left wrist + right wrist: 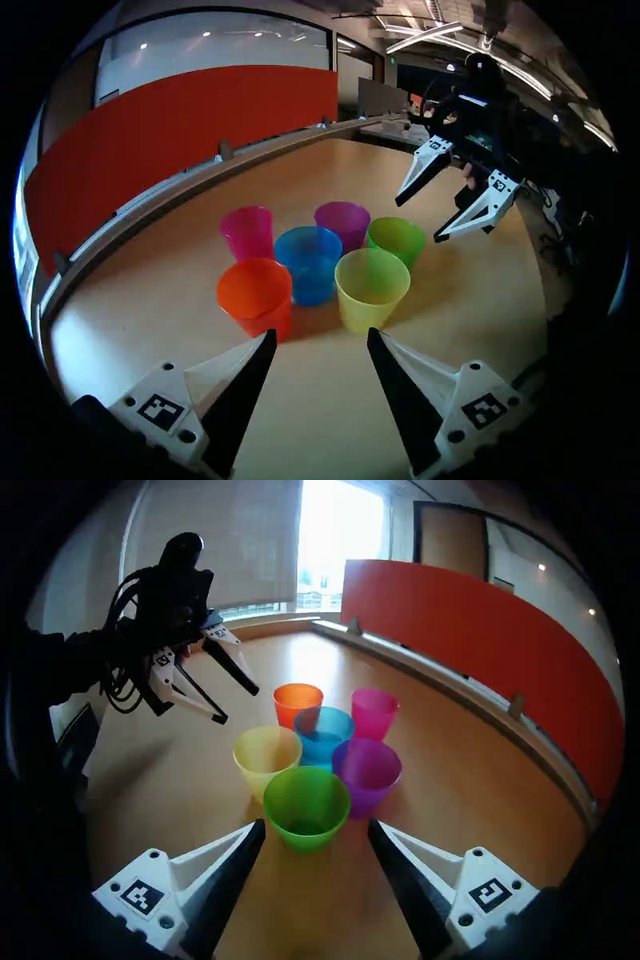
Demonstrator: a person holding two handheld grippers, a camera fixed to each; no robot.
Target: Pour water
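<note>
The right gripper [314,822] hangs low over the wooden table [456,800], its fingers spread, with the green cup [307,810] just ahead between the tips. Behind the green cup cluster a yellow cup [266,758], purple cup [366,772], blue cup [323,732], orange cup [298,702] and pink cup [374,712]. The left gripper [240,706] hovers upper left with fingers apart, and a red partition [496,632] runs along the table's far edge.

Six translucent plastic cups sit on a pale honey-brown wooden table [464,304]: an orange plastic cup [254,294], a blue plastic cup [309,260], a yellow plastic cup [371,284], a pink plastic cup [248,232], a purple plastic cup [342,222] and a lime-green plastic cup [395,240]. Behind them, a long wall panel [176,128] is plain orange-red. The left gripper [321,331] has white fingers with black inner faces, each bearing a black-and-white square code tag [160,410]. The right gripper [417,222] has the same white, black and tag pattern, beneath a black body.
</note>
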